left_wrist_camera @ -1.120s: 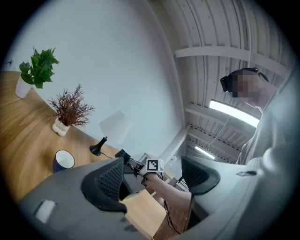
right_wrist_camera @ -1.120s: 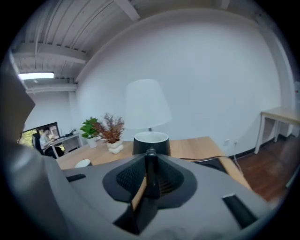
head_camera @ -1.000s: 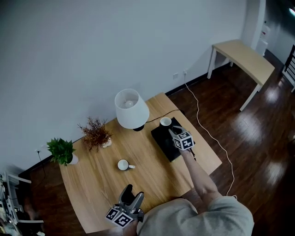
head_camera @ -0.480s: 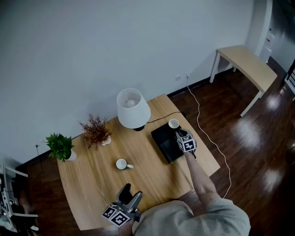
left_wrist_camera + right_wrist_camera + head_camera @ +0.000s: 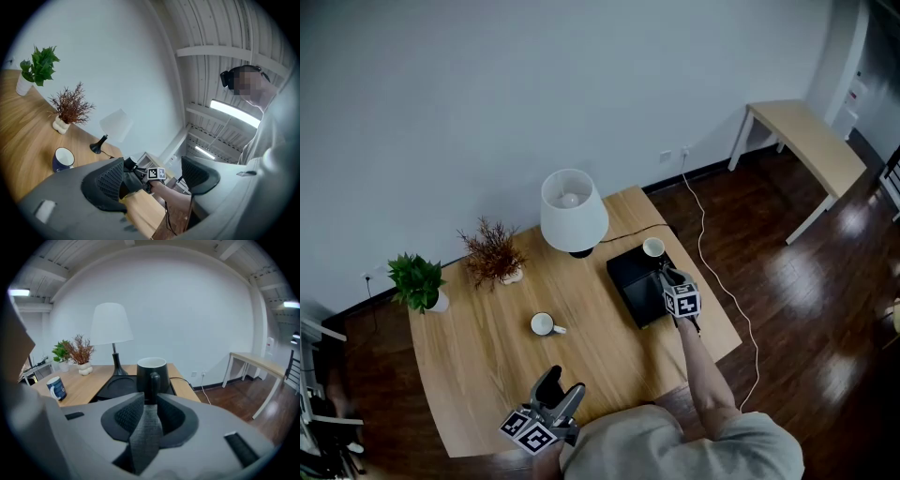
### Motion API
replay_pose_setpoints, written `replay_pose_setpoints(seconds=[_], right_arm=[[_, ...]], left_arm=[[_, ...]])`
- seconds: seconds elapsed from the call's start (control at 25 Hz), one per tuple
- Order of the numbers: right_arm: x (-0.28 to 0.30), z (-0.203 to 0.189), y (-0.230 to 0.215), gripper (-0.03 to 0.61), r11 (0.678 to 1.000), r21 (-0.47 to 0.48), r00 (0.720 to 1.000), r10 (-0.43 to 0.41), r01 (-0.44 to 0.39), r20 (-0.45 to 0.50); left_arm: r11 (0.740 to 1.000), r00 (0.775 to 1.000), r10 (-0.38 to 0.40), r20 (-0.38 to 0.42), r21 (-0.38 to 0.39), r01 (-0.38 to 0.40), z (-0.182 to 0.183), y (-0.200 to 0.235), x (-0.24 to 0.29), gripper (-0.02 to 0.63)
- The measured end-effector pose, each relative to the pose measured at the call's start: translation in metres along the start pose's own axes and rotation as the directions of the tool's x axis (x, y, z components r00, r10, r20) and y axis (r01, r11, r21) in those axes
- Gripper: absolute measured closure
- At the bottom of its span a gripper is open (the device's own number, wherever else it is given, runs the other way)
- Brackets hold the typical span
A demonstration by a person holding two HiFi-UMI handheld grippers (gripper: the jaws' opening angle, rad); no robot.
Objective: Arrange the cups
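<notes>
Cups are seen at 2 spots on the wooden table [image 5: 478, 366], which is the largest thing in view and is set against a pale wall. A lamp [image 5: 573, 211] with a white shade is placed near the table's far edge. Just beside the lamp's base, a black tray [image 5: 636, 281] is laid flat on the wood. A dried plant [image 5: 492, 258] and a green plant [image 5: 415, 279] are stood in small pots along the far left edge.

The left gripper [image 5: 562, 384] is held at the near edge of the table. Its jaws are spread wide, and nothing is held between them. The right gripper [image 5: 150, 398] is pointed down at the tray. Its jaws are only slightly apart and are opening, with the handle [image 5: 153, 383] of the black cup [image 5: 653, 247] between them. This cup is stood upright at the tray's far corner. The blue cup [image 5: 543, 324] is set on bare wood, well apart from the tray and from both grippers.
</notes>
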State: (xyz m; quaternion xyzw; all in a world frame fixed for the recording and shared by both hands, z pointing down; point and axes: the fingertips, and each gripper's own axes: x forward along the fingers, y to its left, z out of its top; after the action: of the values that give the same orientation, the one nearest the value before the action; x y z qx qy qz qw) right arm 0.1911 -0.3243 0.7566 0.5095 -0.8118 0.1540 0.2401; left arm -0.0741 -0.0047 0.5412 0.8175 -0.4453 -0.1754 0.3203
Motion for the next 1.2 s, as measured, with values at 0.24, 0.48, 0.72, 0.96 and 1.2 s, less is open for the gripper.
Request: replay_pose_setpoints(seconds=[0.24,0.48,0.72,0.96,1.2], right_arm=[[-0.039,0.002,0.082,0.48,0.983,-0.076,0.982,0.174,-0.169,0.073],[-0.053,-0.017,0.204,0.479,0.872,-0.267,0.908,0.417,-0.41,-0.034],[-0.049,-0.036,0.288,0.405,0.773,-0.353,0.848,0.51,-0.527,-0.148],[-0.031,-0.047,0.351,0.301,0.67,-0.423,0.789,0.565,-0.61,-0.243],[0.003,-0.051,0.39,0.356,0.579,-0.504,0.764,0.547,-0.641,-0.343]], left_arm=[[1.0,1.0,0.005,0.013,-0.01,-0.005,0.001,0.002,-0.001,0.236],[1.0,1.0,-0.001,0.03,-0.014,0.002,0.003,0.001,0.0,0.236],[1.0,0.997,0.021,0.076,-0.019,-0.02,0.011,0.007,-0.013,0.236],[0.999,0.993,0.044,0.113,-0.019,-0.042,0.017,0.013,-0.024,0.236],[0.999,0.989,0.054,0.136,-0.015,-0.052,0.022,0.015,-0.031,0.236]])
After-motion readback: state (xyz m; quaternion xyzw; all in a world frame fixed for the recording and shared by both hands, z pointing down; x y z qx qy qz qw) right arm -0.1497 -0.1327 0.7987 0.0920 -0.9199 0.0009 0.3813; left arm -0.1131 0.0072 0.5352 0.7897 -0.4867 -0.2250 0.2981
